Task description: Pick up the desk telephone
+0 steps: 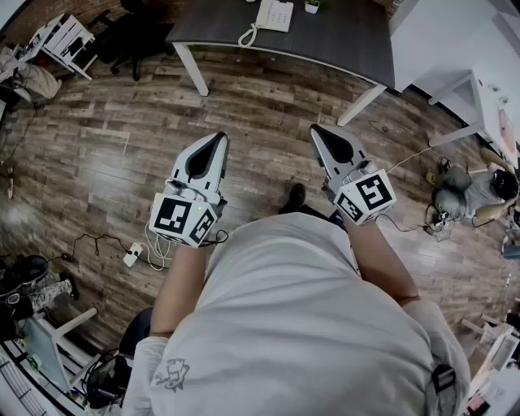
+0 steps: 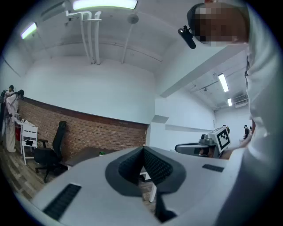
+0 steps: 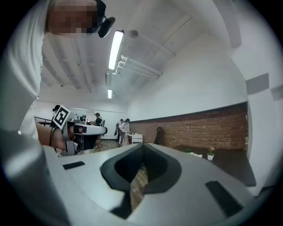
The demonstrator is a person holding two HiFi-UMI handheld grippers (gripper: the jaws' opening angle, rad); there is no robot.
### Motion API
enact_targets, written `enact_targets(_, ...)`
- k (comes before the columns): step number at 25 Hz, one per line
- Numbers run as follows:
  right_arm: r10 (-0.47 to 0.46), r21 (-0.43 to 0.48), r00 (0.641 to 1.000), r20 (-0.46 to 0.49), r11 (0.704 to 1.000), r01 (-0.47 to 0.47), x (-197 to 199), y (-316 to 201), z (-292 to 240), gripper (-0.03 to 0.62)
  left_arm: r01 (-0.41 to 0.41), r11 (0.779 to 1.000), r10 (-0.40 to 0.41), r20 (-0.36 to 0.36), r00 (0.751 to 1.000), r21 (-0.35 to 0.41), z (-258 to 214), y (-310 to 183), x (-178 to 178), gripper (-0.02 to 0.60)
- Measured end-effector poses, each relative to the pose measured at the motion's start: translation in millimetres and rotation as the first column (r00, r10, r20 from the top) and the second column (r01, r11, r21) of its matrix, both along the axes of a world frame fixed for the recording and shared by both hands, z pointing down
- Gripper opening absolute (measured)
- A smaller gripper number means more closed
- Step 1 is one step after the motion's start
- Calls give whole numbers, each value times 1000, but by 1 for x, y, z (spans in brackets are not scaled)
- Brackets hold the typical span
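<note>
The floor point(image 1: 260, 122) was of dark wood planks. A grey desk point(image 1: 341, 32) stood near a brick wall point(image 2: 101, 132), a black chair point(image 2: 51, 154) beside it.

A pale T-shirt point(image 1: 309, 325) is worn; left hand-held gripper point(image 1: 217, 138) and right hand-held gripper point(image 1: 317, 130) are white, black-padded.

Ahead of you: desk telephone point(image 1: 275, 14), white, flat on dark desk point(image 1: 341, 36), coiled cord trailing toward desk's near edge.

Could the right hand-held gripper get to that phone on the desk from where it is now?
Probably not yet. The telephone sits on the desk, across a stretch of wooden floor from the right hand-held gripper, whose jaws are shut. Nothing stands between them, so stepping closer should do.
</note>
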State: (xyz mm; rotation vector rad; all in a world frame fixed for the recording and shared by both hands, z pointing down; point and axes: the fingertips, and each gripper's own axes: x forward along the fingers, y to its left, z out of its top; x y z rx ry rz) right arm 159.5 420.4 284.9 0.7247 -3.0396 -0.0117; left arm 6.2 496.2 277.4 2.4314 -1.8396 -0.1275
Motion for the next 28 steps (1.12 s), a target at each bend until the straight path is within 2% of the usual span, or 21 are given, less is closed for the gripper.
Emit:
enact_targets(10, -23, 0, 1000, -13, 1000, 23, -11, -5, 5, 5, 30, 999, -30, 16, 999, -26, 11, -1, -13, 11)
enact_targets(18, -19, -12, 1000, -22, 1000, 19, -10, -7, 13, 5, 17, 999, -17, 16, 1000, -39, 19, -11, -9, 11)
enact_targets(28, 41, -59, 998, -56, 997, -45, 20, -53, 30, 5, -12, 997, 13, 9, 1000, -78, 32, -51, 15, 11)
